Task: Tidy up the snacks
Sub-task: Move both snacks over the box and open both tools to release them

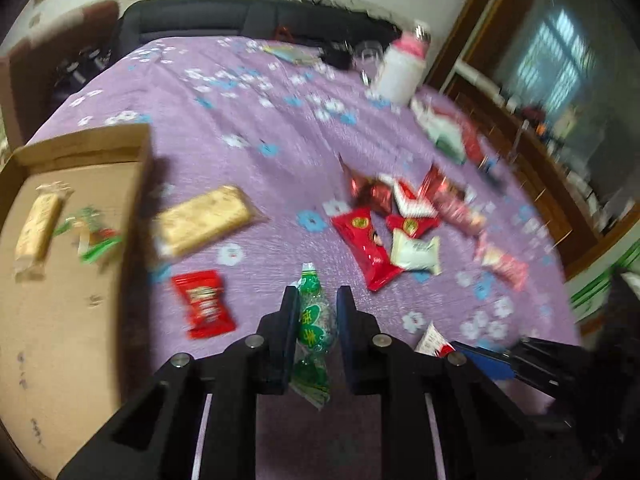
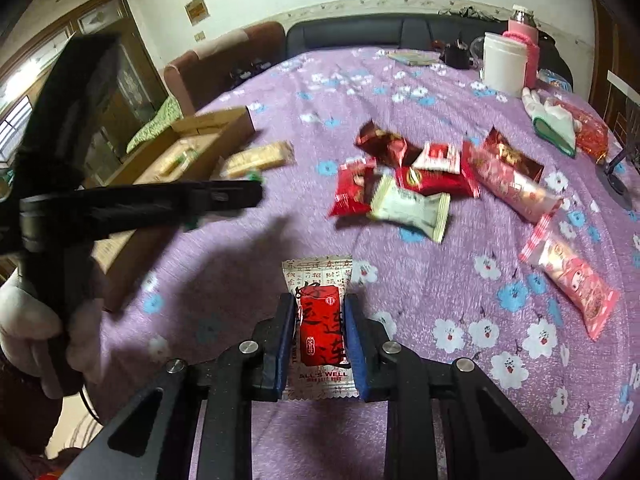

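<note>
Pinching a green candy [image 1: 316, 320], your left gripper [image 1: 318, 300] hangs beside the cardboard box [image 1: 60, 340] holding a beige bar [image 1: 38, 228] and a green-wrapped sweet [image 1: 94, 232]; your right gripper [image 2: 319, 312] clamps a red-and-white packet [image 2: 320, 320] over the table.

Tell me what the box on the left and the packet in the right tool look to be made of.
Box: brown cardboard, matte, going by its raw tan surface and folded wall. Packet held in the right tool: probably thin printed plastic film, slightly glossy, with crimped serrated ends; foil lining cannot be ruled out.
</note>
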Action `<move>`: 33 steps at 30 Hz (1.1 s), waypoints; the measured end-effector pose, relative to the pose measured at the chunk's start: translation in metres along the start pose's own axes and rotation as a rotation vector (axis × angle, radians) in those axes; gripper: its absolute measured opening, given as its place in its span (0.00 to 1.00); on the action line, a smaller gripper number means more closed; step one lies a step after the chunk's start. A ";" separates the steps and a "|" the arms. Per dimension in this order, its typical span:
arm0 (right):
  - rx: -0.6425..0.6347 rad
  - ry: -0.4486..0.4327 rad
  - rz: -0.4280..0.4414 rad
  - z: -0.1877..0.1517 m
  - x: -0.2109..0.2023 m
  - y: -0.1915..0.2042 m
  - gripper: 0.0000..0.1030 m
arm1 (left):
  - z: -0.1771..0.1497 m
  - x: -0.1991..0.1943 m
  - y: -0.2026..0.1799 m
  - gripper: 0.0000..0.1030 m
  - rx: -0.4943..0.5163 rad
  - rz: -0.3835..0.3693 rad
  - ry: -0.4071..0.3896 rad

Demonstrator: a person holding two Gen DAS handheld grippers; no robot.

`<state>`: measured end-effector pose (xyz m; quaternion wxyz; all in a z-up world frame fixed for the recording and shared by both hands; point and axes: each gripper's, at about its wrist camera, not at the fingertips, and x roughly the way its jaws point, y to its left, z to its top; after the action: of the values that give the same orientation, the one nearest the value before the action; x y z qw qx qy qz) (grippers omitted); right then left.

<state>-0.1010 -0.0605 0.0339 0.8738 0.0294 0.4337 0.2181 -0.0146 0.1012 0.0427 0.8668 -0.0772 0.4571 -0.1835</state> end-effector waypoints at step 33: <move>-0.229 0.091 0.221 0.119 0.125 0.194 0.34 | 0.021 -0.084 0.247 0.51 -0.437 0.169 -0.095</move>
<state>-0.0121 0.1823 0.0619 0.8217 -0.0327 0.4392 0.3618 0.0203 0.3603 0.0440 0.8624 -0.2332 0.4494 -0.0031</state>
